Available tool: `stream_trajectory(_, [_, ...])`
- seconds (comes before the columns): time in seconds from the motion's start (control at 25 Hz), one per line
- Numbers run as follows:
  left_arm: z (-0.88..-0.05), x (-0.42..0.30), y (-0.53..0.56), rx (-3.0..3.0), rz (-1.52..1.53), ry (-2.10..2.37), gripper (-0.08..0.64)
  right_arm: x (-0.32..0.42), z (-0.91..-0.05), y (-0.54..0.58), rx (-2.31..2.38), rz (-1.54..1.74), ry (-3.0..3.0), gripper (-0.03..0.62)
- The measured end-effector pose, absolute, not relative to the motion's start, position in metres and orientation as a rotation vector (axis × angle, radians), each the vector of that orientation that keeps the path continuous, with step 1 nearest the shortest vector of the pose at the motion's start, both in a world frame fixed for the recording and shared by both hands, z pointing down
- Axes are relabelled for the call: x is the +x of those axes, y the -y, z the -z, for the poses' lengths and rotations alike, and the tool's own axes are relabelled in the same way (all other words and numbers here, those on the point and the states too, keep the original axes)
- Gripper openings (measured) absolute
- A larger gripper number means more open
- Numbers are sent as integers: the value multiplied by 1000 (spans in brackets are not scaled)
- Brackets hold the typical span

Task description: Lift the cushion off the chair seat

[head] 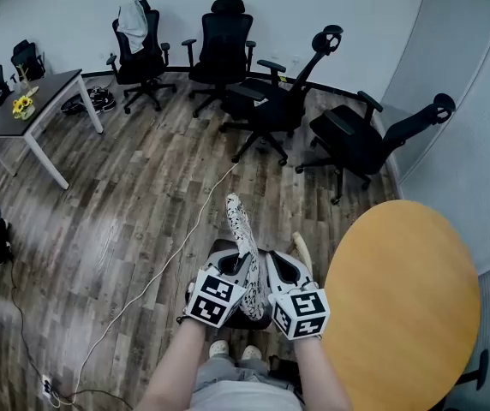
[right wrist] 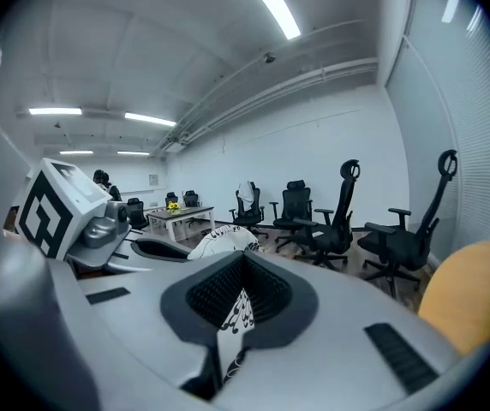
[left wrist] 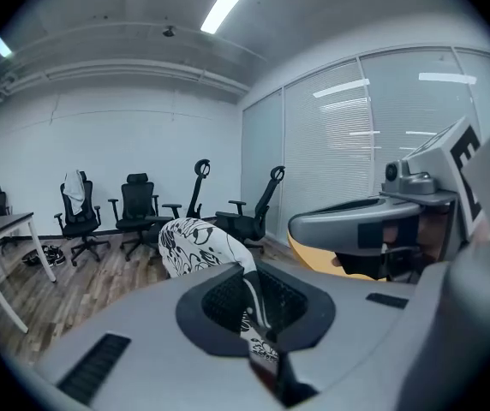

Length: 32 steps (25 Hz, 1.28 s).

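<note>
Cushion of white fabric with black floral print (head: 242,229) is held up on edge, limp and narrow, at six o'clock in the head view, apparently clear of the seat. Left gripper (head: 247,268) and right gripper (head: 272,268) each pinch its near hem. Such thin bites could slip and drop it, or it could swing into the round orange table (head: 399,306) at four o'clock.

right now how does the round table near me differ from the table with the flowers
The round table has an orange wood-coloured top; the flower table has a dark rectangular one. The round table looks bare; the flower table carries yellow flowers. The round table is close at the right; the flower table stands far left on white legs. Both have flat, plain tops.
</note>
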<state>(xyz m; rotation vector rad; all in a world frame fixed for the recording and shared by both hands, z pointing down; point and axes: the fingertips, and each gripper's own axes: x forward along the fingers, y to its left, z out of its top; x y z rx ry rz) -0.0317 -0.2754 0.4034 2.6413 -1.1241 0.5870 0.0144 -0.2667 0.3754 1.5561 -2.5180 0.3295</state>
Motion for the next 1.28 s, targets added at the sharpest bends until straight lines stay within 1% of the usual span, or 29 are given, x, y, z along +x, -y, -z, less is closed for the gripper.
stream_trajectory(0.44, [-369, -13, 279, 2747, -500, 1152, 12, 30, -365, 266, 1640, -247, 2502, 25])
stream_trajectory(0.96, [-355, -13, 272, 2798, -486, 1175, 12, 27, -346, 257, 1691, -150, 2525, 25])
stream_trajectory(1.28, [-350, -13, 265, 2801, -447, 1204, 12, 38, -344, 247, 1705, -125, 2489, 25])
